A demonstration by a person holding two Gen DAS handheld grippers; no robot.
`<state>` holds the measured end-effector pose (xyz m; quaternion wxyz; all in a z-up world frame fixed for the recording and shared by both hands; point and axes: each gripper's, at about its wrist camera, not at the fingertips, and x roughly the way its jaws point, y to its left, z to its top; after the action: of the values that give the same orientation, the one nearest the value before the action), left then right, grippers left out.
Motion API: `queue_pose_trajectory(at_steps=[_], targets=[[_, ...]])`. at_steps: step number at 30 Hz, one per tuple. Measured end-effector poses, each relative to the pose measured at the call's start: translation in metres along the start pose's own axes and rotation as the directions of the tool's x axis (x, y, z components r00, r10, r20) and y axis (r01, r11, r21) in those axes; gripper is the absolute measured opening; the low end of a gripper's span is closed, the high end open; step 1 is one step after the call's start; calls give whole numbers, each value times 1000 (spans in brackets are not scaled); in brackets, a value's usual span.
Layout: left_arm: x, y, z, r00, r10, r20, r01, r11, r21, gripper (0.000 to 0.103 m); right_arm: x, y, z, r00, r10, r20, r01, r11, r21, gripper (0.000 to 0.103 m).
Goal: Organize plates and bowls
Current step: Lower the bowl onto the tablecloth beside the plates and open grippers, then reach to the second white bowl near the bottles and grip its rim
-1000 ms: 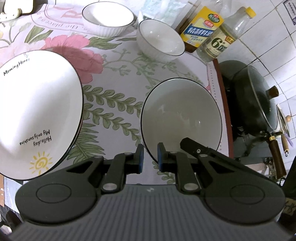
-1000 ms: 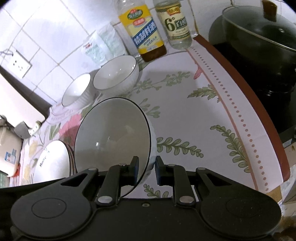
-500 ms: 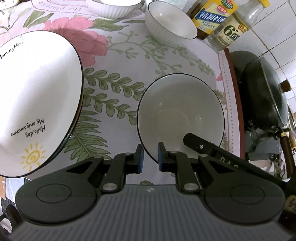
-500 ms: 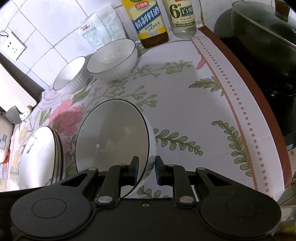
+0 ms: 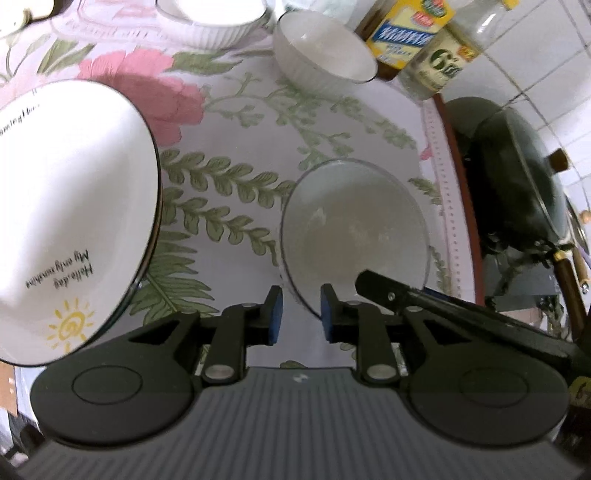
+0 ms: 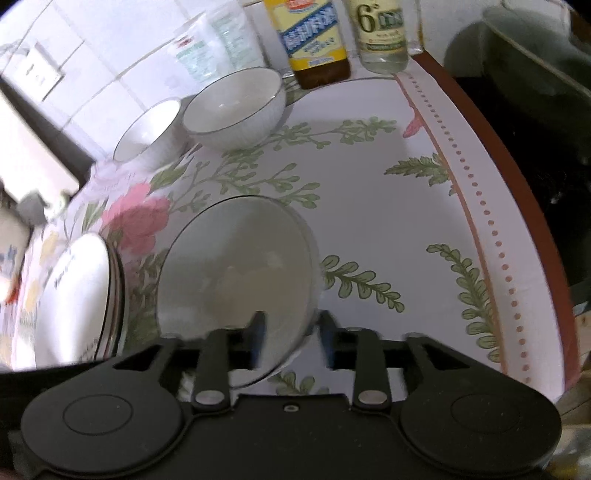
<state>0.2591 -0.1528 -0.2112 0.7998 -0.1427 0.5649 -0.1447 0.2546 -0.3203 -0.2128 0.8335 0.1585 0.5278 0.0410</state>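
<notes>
A white bowl with a dark rim (image 5: 354,232) (image 6: 236,280) sits on the floral tablecloth. My right gripper (image 6: 290,341) has its jaws parted either side of the bowl's near rim and no longer clamps it. Its black finger shows in the left wrist view (image 5: 406,295). My left gripper (image 5: 298,314) is slightly open and empty just in front of the bowl's near edge. A stack of white plates with a sun print (image 5: 62,221) (image 6: 77,299) lies to the left. Two more white bowls (image 5: 325,59) (image 6: 236,107) (image 6: 151,129) stand at the back.
Two bottles (image 6: 314,40) (image 6: 384,33) and plastic packets (image 6: 218,48) stand against the tiled wall. A black lidded wok (image 5: 517,184) sits on the stove right of the table's brown edge (image 6: 517,184).
The right gripper's jaws have spread apart from the bowl's rim. The bowl has come down and forward and now looks level on the cloth. Both cameras moved slightly; the images are motion-blurred.
</notes>
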Motion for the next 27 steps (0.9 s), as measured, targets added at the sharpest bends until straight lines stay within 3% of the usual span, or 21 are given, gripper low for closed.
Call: queue_pose_trajectory(at_steps=[5,10,15,19,23,27], targets=[[-24,-5,2,999,24,31,-27,994,104,29,-28,7,4,1000,-8,31,10,997,-79,61],[-52,-6,7,995,10,101,-28,984,176,39,-54,19,9,994,0,105,20,982,-189,67],[-75,-5,19,980,23,196,-71,969,239,42,-72,24,15,980,49,193,11,956,-294,68],[-89,-2,29,960,-10,281,-69,960,270,48,-84,24,18,947,135,292,-12,922,-387,71],[-95,0,40,934,-44,355,-73,948,310,48,-89,25,27,915,235,328,-72,894,-442,72],[-90,0,54,915,-67,398,-75,941,330,48,-85,26,36,879,287,382,-62,862,-504,74]])
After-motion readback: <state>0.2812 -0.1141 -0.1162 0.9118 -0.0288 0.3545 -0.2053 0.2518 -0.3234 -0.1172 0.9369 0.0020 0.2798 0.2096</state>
